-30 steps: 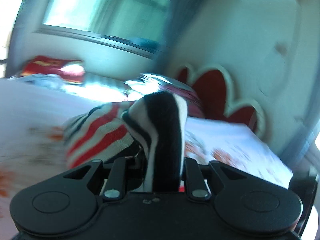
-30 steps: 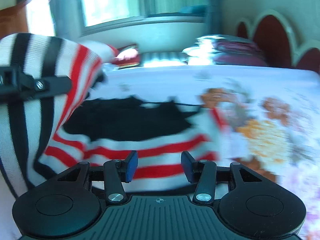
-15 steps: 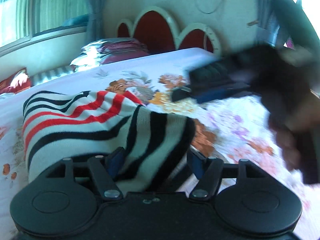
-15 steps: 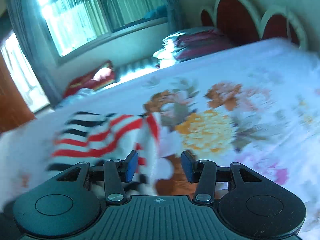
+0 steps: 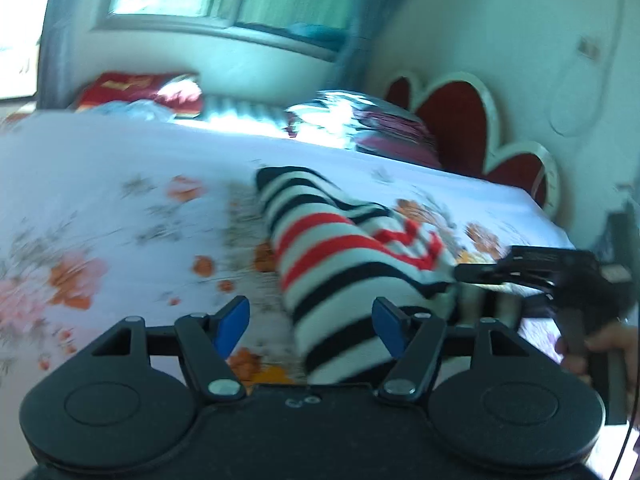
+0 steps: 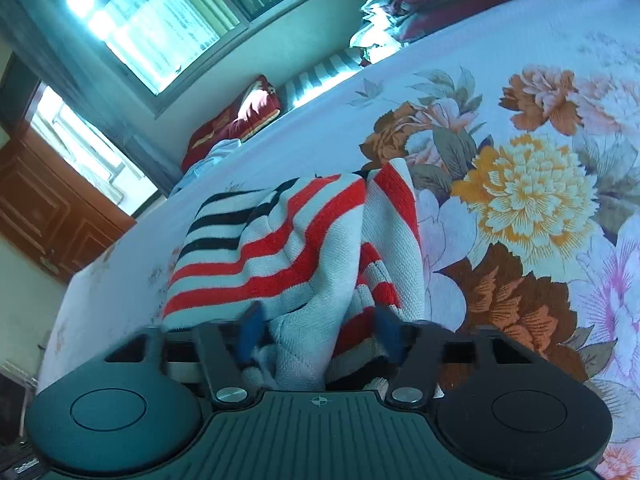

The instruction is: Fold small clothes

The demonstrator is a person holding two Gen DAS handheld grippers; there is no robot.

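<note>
On the bed: we see a white sheet printed with orange, yellow and pink flowers [image 6: 520, 192], and the small knitted garment with red, black and white stripes [image 5: 340, 256] lying bunched on it, low and centre in both views.
Garment: in the right wrist view its red-striped folds [image 6: 288, 248] fill the lower middle of the frame, with the black-striped part further up and to the left.
Left gripper [image 5: 312, 322]: our blue-padded fingers [image 5: 232, 320] are spread wide, released; the striped cloth runs up between them nearer the right-hand pad, and we cannot tell whether it touches.
Right gripper [image 6: 316, 332]: its blue pads are blurred and stand apart with a fold of the garment between them; we cannot tell whether they pinch it. In the left wrist view it [image 5: 472, 274] reaches in from the right edge to the garment's edge.
Background: a red scalloped headboard [image 5: 460, 120] at upper right, stacked pillows [image 5: 360, 124] beside it, a window [image 6: 152, 28] at upper left.
</note>
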